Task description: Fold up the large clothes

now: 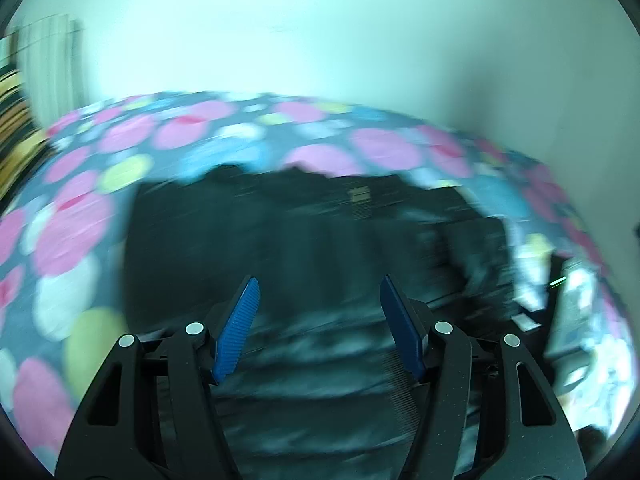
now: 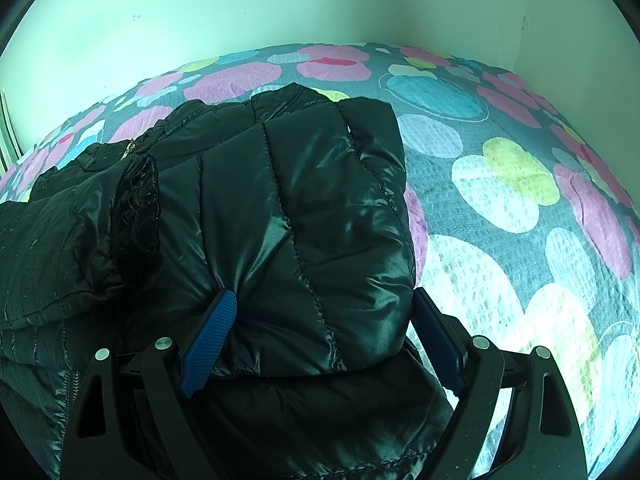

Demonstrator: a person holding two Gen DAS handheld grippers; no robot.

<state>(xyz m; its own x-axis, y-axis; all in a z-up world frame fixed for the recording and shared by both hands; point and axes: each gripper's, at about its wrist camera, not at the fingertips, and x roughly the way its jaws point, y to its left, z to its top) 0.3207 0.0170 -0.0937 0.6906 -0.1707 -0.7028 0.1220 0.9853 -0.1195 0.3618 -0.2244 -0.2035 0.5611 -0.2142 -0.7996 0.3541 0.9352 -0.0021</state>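
A shiny black quilted puffer jacket [image 2: 280, 200] lies on a bedspread [image 2: 500, 184] printed with pink, blue, yellow and white circles. In the right wrist view a folded part of it bulges up between the blue fingers [image 2: 210, 336] of my right gripper [image 2: 324, 293]. The jaws stand wide, the puffy fabric fills the gap, and the pads' inner faces still show. The left wrist view is blurred. There my left gripper [image 1: 319, 278] hangs open above the dark jacket [image 1: 312, 232], with nothing between its blue fingers [image 1: 238, 328].
A pale wall [image 2: 280, 8] runs behind the bed and meets a corner at the right. In the left wrist view a striped orange and black cloth [image 1: 12, 128] and a light curtain [image 1: 52, 64] stand at the far left. Bare bedspread lies right of the jacket.
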